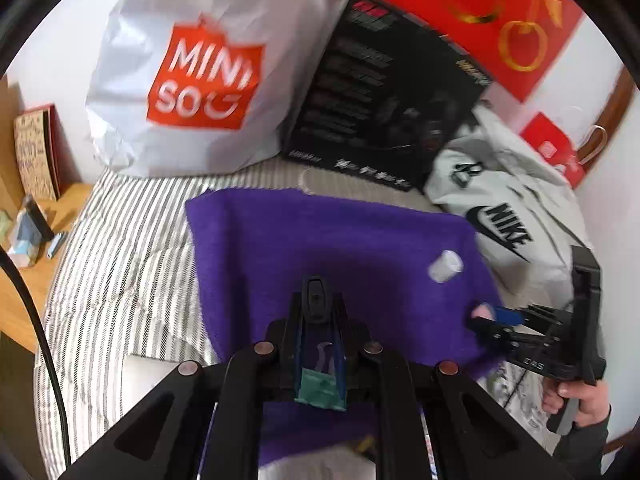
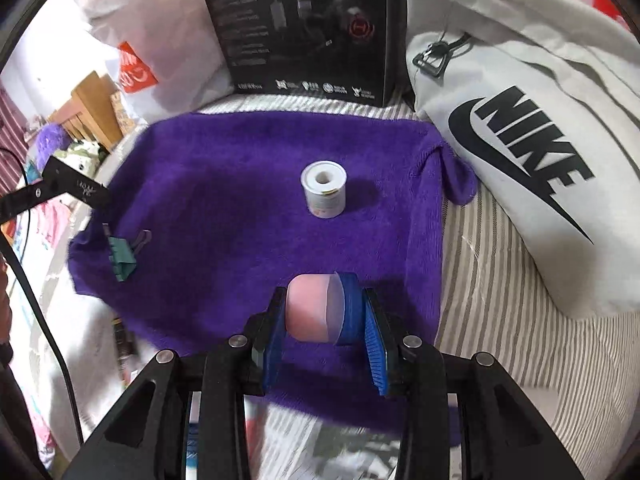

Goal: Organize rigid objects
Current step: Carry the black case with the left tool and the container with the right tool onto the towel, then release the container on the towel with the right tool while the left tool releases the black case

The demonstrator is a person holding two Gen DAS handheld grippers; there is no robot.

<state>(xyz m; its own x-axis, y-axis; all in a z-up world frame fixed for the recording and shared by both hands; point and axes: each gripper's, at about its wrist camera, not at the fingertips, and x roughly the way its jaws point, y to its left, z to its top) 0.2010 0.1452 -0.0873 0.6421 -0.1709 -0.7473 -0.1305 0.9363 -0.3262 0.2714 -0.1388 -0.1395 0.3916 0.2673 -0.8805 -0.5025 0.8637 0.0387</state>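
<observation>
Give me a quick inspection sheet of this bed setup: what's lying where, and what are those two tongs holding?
Surface: purple towel spread on striped bedding.
Job's things: white roll upright on the towel; pink-and-clear cup and green binder clip are both held.
Clutter: Minisoo bag, black box, Nike bag, red box along the far side.
Grippers: left tongs shut on the binder clip; right tongs shut on the cup.
Cables: black cable at the left edge.
Surroundings: wooden bedside furniture with small items; white wall.
</observation>
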